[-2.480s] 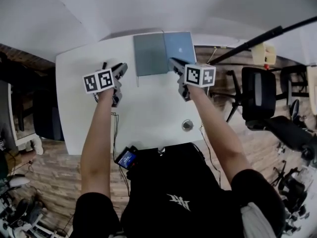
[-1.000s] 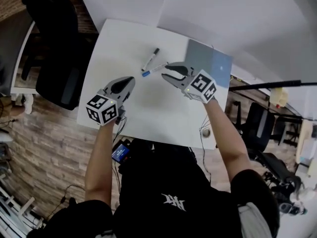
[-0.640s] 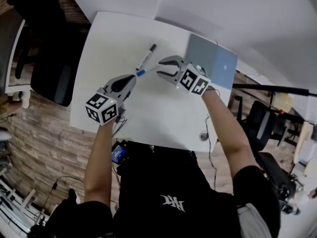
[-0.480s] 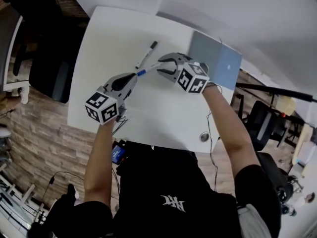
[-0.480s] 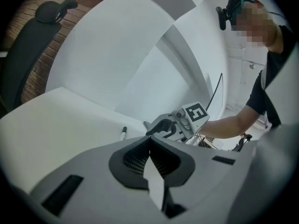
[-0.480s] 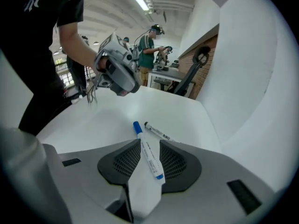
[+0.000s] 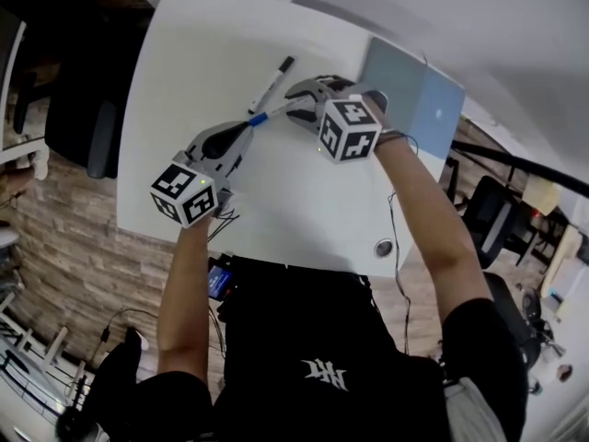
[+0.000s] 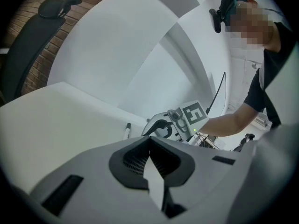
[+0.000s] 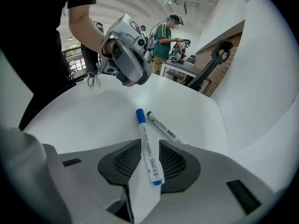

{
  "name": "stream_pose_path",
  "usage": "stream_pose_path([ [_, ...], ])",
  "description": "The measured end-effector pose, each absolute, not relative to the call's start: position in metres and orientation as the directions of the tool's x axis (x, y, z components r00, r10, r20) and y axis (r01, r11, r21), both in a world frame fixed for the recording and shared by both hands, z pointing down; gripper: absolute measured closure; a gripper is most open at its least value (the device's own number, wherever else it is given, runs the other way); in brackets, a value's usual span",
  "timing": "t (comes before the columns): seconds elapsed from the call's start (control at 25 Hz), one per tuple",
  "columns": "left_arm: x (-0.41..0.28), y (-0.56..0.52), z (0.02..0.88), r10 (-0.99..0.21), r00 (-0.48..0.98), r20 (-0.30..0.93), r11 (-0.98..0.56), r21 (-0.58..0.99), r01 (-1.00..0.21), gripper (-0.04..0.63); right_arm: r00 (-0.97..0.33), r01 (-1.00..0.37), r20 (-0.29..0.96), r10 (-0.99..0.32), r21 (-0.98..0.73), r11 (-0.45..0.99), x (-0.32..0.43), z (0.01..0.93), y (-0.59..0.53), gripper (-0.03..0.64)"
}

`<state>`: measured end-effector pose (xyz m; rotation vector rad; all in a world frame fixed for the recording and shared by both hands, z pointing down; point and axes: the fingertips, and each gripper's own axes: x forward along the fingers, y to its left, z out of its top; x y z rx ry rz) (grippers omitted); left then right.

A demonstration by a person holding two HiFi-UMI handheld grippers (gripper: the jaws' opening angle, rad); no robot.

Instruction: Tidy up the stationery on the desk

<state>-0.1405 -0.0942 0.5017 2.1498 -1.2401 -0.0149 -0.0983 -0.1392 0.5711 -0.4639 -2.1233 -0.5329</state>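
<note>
while right gripper (image 7: 296, 106) straddles blue-capped marker (image 9: 147, 148), jaws apart: likely light, slick; take mid-barrel. left gripper (image 7: 245, 135) clenched, empty.

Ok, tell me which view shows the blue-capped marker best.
The right gripper view: the blue-capped marker lies full length on the desk, between the open jaws. The head view shows only its blue end poking out past the right gripper. The left gripper view does not clearly show it.
</note>
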Motion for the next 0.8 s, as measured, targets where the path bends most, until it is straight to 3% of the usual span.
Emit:
stream_pose_path([
  [0.56,-0.152,-0.094,0.506,-0.785,0.535,0.314,-0.319,0.535,-0.782,0.592,-0.508,0.533,0.843,0.177,0.146,0.833,-0.1,0.58,-0.135,0.523],
  [0.8,-0.156,-0.091,0.5,-0.786,0.536,0.31,-0.323,0.533,-0.782,0.592,-0.574,0.472,0.805,0.146,0.18,0.863,-0.096,0.555,-0.143,0.526],
])
